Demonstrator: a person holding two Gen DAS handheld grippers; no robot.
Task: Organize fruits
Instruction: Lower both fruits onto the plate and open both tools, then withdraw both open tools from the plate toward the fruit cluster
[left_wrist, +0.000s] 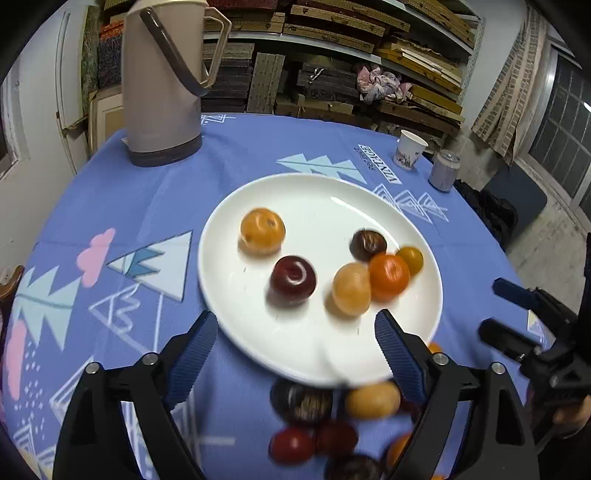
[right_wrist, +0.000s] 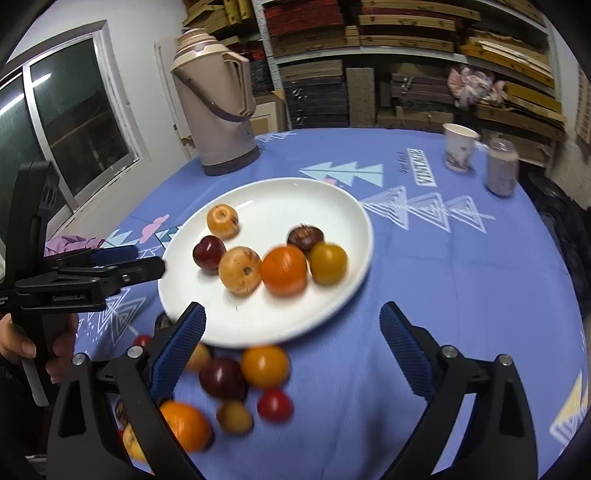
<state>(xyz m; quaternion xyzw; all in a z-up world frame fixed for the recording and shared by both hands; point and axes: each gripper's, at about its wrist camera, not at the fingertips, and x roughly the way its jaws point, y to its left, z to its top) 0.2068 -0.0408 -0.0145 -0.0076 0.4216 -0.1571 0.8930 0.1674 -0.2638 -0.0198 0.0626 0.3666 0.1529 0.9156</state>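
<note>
A white plate (left_wrist: 314, 192) (right_wrist: 288, 192) lies on the blue patterned tablecloth and holds several fruits. Among them are a dark red plum (left_wrist: 293, 279) (right_wrist: 209, 253), an orange tangerine (left_wrist: 388, 275) (right_wrist: 283, 270) and a pale tan fruit (left_wrist: 351, 288) (right_wrist: 240, 270). Several more fruits lie loose on the cloth by the plate's near edge, including a yellow-orange one (right_wrist: 264, 365) and a dark one (left_wrist: 301, 404). My left gripper (left_wrist: 295, 321) (right_wrist: 144, 260) hangs open over the plate's near rim, nothing between its fingers. My right gripper (right_wrist: 291, 310) (left_wrist: 496, 308) is open and empty too, over the near rim and the loose fruits.
A tall beige thermos (left_wrist: 162, 85) (right_wrist: 218, 110) stands at the table's far left. A paper cup (left_wrist: 409, 149) (right_wrist: 458, 153) and a drinks can (left_wrist: 445, 170) (right_wrist: 501, 166) stand at the far right edge. Shelves of stacked boards fill the background. A hand (right_wrist: 22, 343) holds the left gripper.
</note>
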